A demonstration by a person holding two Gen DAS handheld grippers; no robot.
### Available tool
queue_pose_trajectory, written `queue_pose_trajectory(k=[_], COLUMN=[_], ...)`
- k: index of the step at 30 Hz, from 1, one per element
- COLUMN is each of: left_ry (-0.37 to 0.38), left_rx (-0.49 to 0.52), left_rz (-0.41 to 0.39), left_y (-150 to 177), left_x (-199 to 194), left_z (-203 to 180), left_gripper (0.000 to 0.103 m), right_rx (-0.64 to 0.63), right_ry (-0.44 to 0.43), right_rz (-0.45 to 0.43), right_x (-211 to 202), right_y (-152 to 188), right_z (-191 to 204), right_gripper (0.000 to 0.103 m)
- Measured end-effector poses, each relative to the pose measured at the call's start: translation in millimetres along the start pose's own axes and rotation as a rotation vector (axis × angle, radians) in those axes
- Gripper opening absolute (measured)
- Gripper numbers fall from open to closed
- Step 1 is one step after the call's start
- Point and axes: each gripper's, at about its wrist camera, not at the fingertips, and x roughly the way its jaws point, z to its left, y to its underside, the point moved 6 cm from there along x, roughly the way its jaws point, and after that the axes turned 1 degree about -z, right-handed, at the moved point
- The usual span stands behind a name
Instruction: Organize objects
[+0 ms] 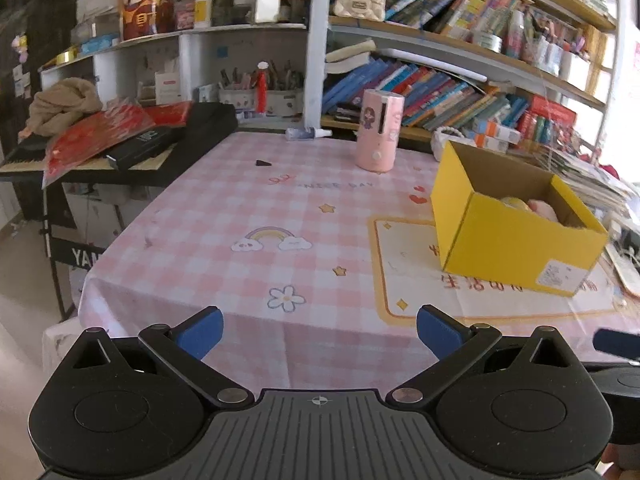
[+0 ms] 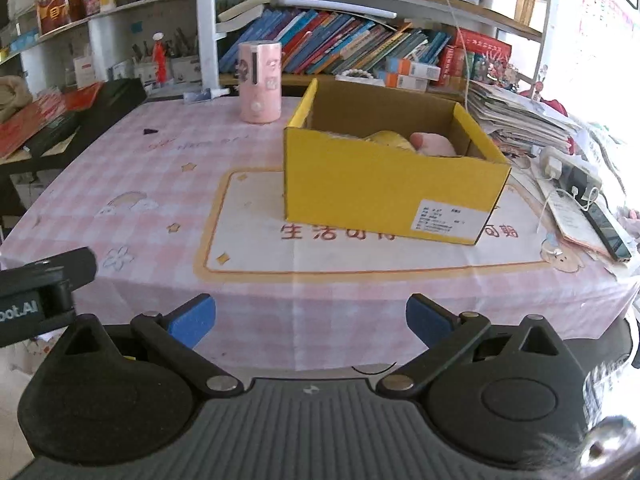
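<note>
An open yellow cardboard box [image 1: 516, 240] stands on the pink checked tablecloth [image 1: 248, 208]; it also shows in the right wrist view [image 2: 384, 188]. Inside lie a yellow soft item [image 2: 390, 140] and a pink soft item [image 2: 434, 144]. A pink cylinder [image 1: 380, 130] with a cartoon girl stands behind the box, also in the right wrist view [image 2: 260, 82]. My left gripper [image 1: 320, 332] is open and empty over the table's front edge. My right gripper [image 2: 310, 322] is open and empty at the front edge, before the box.
A small dark triangle [image 1: 263, 163] lies on the cloth. A tube [image 1: 308, 133] lies at the far edge. Bookshelves [image 1: 440, 92] stand behind. A black keyboard stand with red packets [image 1: 100, 136] is on the left. Papers, a phone [image 2: 608, 232] and cables crowd the right.
</note>
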Motion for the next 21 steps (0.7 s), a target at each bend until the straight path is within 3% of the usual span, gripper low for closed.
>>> queue_pose_trajectory(k=[21], left_ry=[0.017], left_rx=[0.014], left_rz=[0.042], left_y=[17.0], left_x=[-9.2], left_z=[-3.9], left_gripper=[0.103], right_rx=[0.021], right_ry=[-0.010], right_rz=[0.037], right_x=[-11.2], right_y=[21.1], right_z=[8.8], right_gripper=[0.103])
